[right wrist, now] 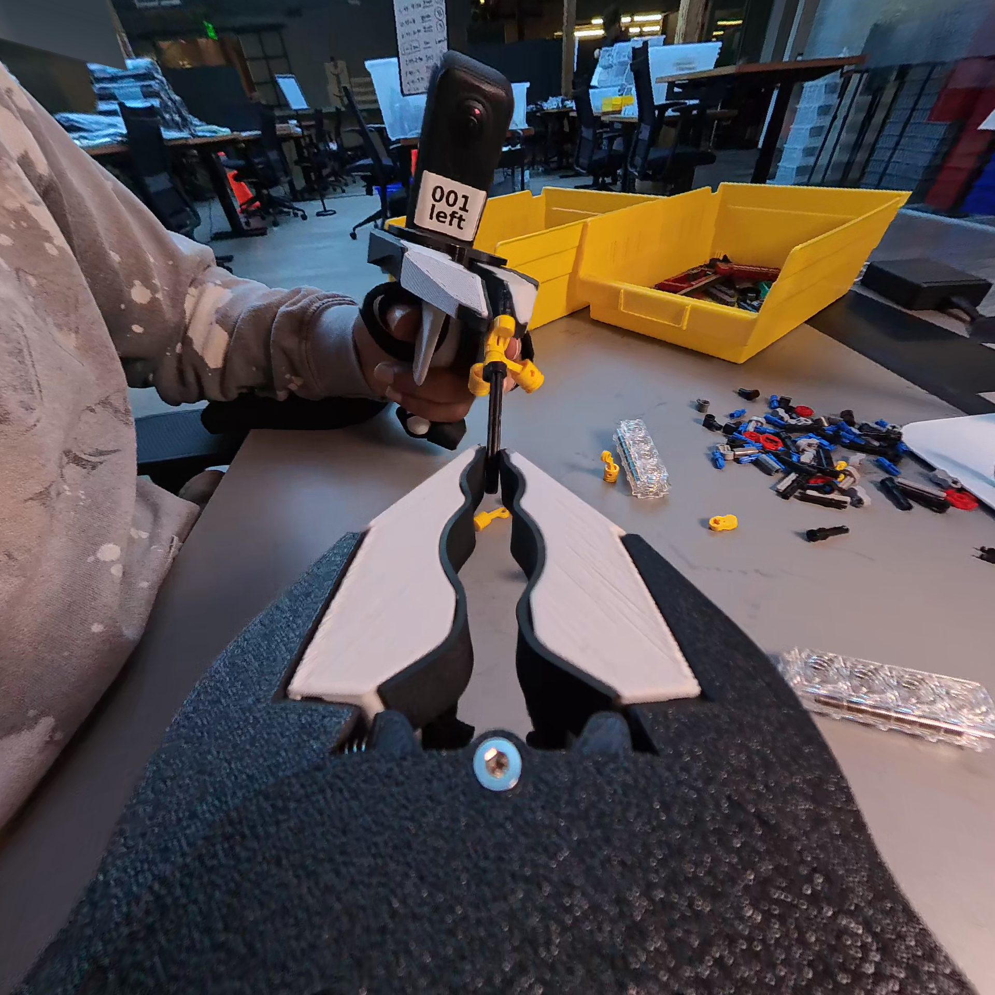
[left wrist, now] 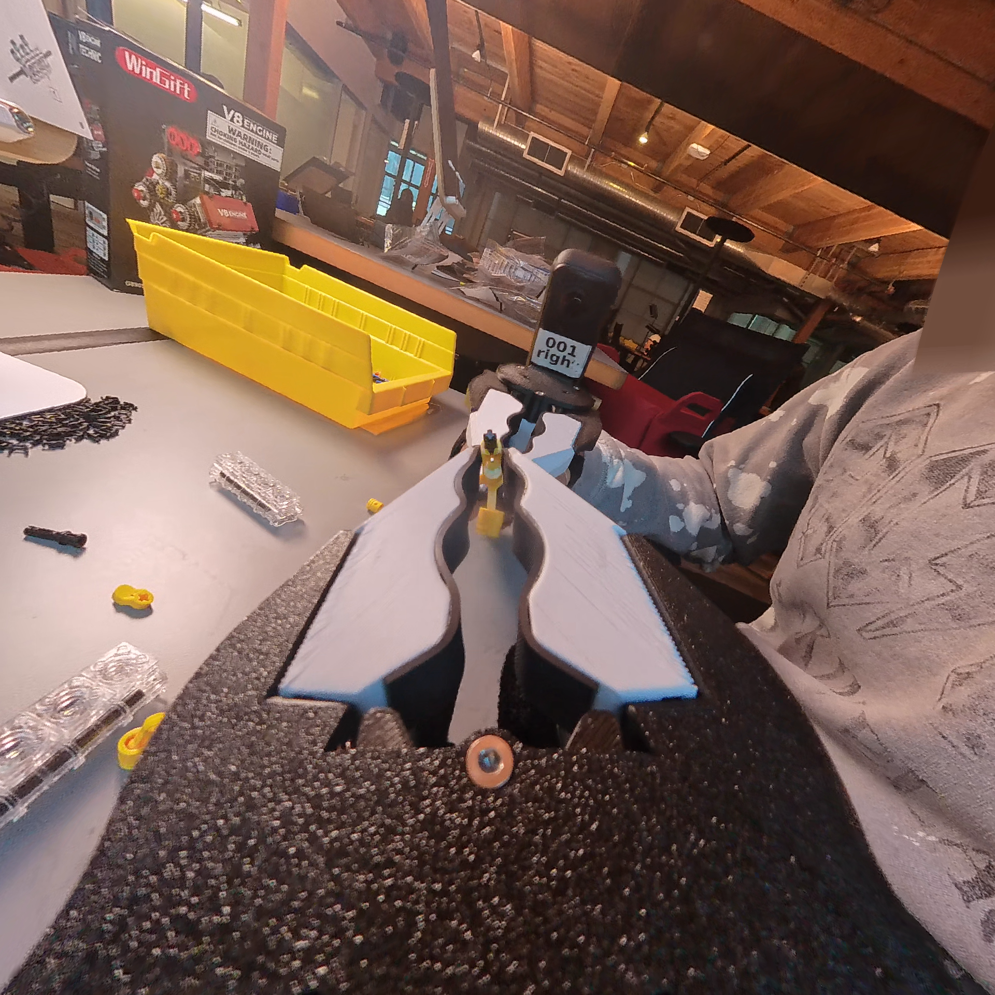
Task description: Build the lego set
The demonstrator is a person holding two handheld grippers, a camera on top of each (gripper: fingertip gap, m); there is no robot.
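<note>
A small yellow Lego assembly (right wrist: 500, 361) of connector pieces sits on a thin black axle (right wrist: 492, 425), held above the grey table. My left gripper (left wrist: 491, 457) is shut on the yellow assembly (left wrist: 492, 468); in the right wrist view it (right wrist: 503, 323) grips the top yellow piece from above. My right gripper (right wrist: 492, 468) is shut on the lower end of the black axle. In the left wrist view it (left wrist: 525, 431) shows just beyond my left fingertips. One yellow arm (left wrist: 490, 519) hangs down between my left fingers.
Two yellow bins (right wrist: 743, 269) stand at the back, one with parts. A pile of mixed parts (right wrist: 818, 447), clear plates (right wrist: 640, 457) (right wrist: 888, 700), loose yellow pieces (right wrist: 723, 522) (right wrist: 490, 518) and a black pin (right wrist: 826, 533) lie on the table. The set's box (left wrist: 177, 177) stands behind a bin. Tip to tip, the grippers are about 5 cm apart.
</note>
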